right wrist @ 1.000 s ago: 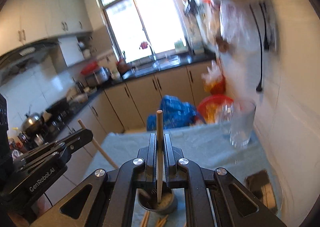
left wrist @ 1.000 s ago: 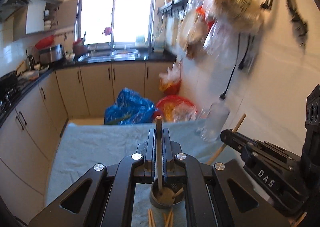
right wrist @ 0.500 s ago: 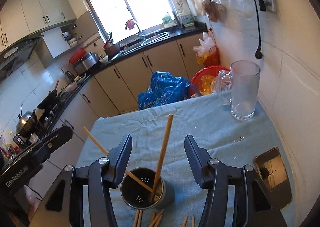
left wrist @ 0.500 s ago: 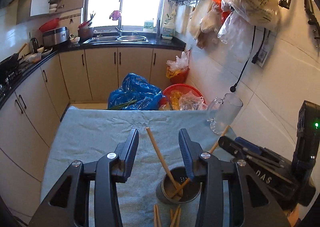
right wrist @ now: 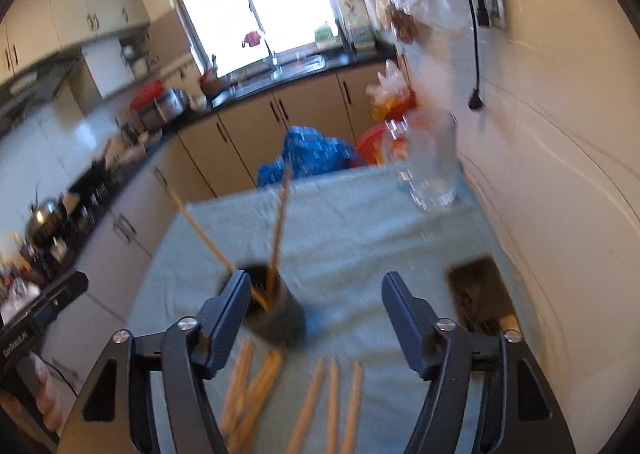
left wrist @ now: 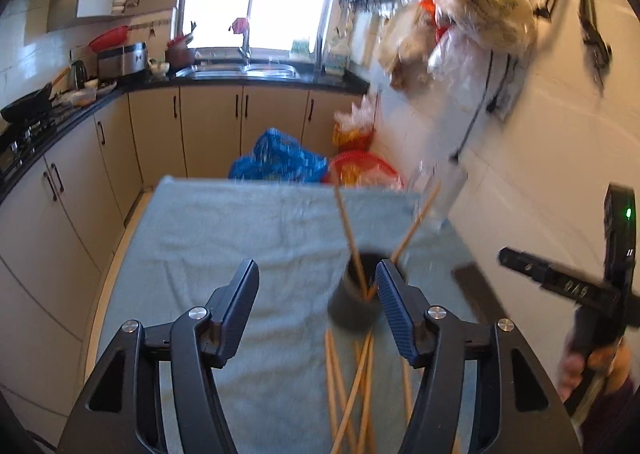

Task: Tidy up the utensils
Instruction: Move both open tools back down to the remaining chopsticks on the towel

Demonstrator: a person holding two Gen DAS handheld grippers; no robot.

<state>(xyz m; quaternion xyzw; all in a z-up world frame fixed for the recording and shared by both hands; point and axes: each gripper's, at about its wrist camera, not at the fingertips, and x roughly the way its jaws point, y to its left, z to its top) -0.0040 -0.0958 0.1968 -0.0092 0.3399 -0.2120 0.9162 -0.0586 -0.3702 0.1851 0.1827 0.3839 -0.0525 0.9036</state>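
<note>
Your left gripper and right gripper have just been opening; both jaws stand wide and empty. Two chopsticks lean in the dark holder on the bench; more chopsticks lie loose before it.

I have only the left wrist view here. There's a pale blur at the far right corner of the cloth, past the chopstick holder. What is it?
Observer: The right wrist view shows a clear glass mug standing upright on the cloth.
Operator: I see the right gripper only side-on. Holding anything?
Observer: No. The right gripper has its fingers wide apart, having just opened further, with nothing between them; the holder stands behind the finger on the picture's left.
Operator: Loose chopsticks on that side?
Observer: Three loose chopsticks lie side by side on the cloth near those fingers, apart from the crossed pile by the holder.
</note>
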